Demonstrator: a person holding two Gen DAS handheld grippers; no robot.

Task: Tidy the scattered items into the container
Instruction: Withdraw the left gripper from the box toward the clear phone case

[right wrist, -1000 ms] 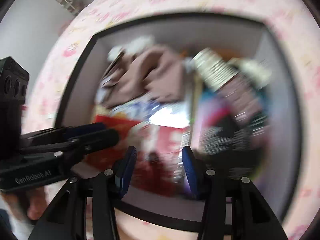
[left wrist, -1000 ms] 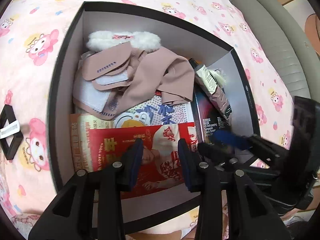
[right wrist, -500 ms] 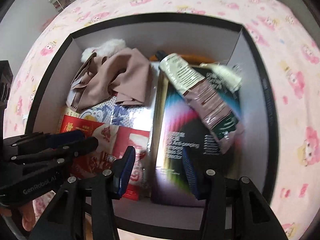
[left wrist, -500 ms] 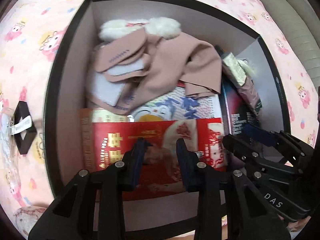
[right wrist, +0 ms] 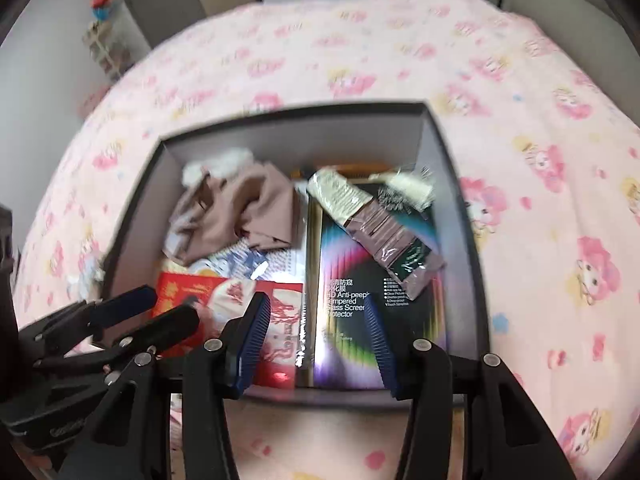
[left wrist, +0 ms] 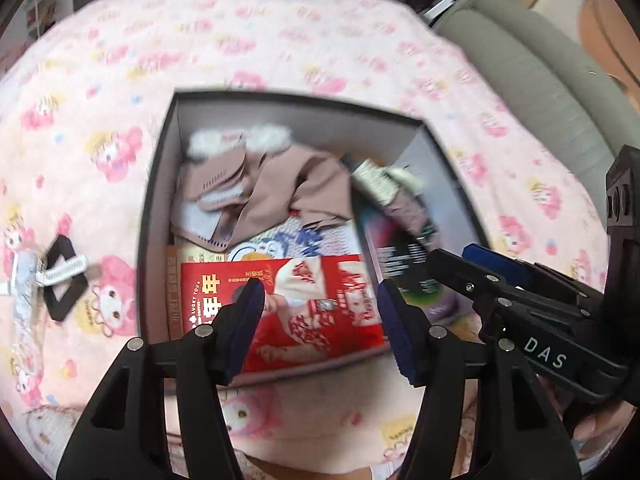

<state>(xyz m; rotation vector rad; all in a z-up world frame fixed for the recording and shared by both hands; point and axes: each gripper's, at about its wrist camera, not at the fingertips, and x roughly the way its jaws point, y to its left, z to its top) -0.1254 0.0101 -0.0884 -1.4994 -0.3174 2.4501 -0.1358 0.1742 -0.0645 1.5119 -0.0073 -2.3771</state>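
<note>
A black-rimmed box (left wrist: 320,120) (right wrist: 300,140) sits on the pink bedspread (left wrist: 280,40). Inside lie a pink fur-trimmed garment (left wrist: 288,184) (right wrist: 240,208), a red packet (left wrist: 312,280) (right wrist: 180,288), a dark screen-protector box (right wrist: 360,264) and a brown-and-cream tube (right wrist: 376,220) across it. My left gripper (left wrist: 320,300) hangs above the box's near edge over the red packet, its jaws opening with nothing between them. My right gripper (right wrist: 316,316) hovers open beside it, over the screen-protector box, holding nothing. A black diamond-shaped clip (left wrist: 64,280) with a white tag lies on the bedspread left of the box.
A clear wrapped item (left wrist: 24,280) lies at the far left by the clip. A grey padded sofa (left wrist: 520,80) borders the bed on the right. Furniture and a small shelf (right wrist: 104,40) stand beyond the bed's far edge.
Both grippers have lifted up and back from the box, which now looks smaller. The left jaws have widened. The red packet stays lying in the box.
</note>
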